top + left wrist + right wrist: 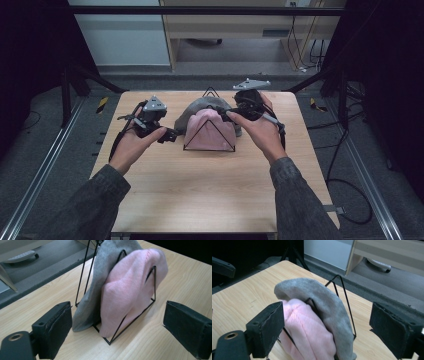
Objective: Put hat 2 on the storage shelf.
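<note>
Beside pink hat (210, 129) on rack (186, 141), both hand-held grippers held level, jaws apart.

Lab/test rig: black frame (200, 10), cables (345, 200), bare wooden table (200, 195).

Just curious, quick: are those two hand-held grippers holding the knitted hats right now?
Left hand-held gripper: open, holding nothing.
Right hand-held gripper: open, holding nothing.

light wooden table (200, 185): one black wire rack (209, 148) stands on it, near the far edge, draped with pink knit (212, 127) and grey cloth (197, 107).
</note>
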`<state>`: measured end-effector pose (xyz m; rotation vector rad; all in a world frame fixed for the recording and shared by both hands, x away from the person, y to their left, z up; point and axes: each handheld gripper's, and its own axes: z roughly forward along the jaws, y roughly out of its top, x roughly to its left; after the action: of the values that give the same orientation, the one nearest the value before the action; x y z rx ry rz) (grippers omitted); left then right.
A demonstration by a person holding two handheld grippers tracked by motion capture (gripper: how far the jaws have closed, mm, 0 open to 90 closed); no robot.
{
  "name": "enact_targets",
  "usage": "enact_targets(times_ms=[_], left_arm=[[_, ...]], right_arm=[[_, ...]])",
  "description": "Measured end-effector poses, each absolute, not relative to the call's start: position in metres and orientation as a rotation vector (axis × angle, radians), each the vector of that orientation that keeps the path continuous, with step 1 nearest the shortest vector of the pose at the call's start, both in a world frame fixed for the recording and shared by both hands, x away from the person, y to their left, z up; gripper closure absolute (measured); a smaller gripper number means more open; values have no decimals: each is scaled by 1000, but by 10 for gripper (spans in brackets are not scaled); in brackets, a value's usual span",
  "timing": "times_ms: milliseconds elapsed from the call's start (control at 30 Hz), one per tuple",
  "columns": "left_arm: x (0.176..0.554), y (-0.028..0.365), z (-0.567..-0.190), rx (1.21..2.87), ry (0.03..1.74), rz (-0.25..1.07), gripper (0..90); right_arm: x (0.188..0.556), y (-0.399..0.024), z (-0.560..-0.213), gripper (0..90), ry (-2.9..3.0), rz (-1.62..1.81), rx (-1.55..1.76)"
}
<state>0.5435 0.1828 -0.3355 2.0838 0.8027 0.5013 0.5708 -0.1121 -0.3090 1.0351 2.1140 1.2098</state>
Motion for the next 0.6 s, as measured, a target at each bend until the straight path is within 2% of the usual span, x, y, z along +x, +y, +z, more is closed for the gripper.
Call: enact_targets(times_ms=[467,600], left_arm=[[504,207,-338,2125,777,542,46],[501,215,-344,2131,785,536,46]], right_arm=[[520,-143,-315,94,2066,1198,1033],[516,-149,-322,103,2068,1174,1028]])
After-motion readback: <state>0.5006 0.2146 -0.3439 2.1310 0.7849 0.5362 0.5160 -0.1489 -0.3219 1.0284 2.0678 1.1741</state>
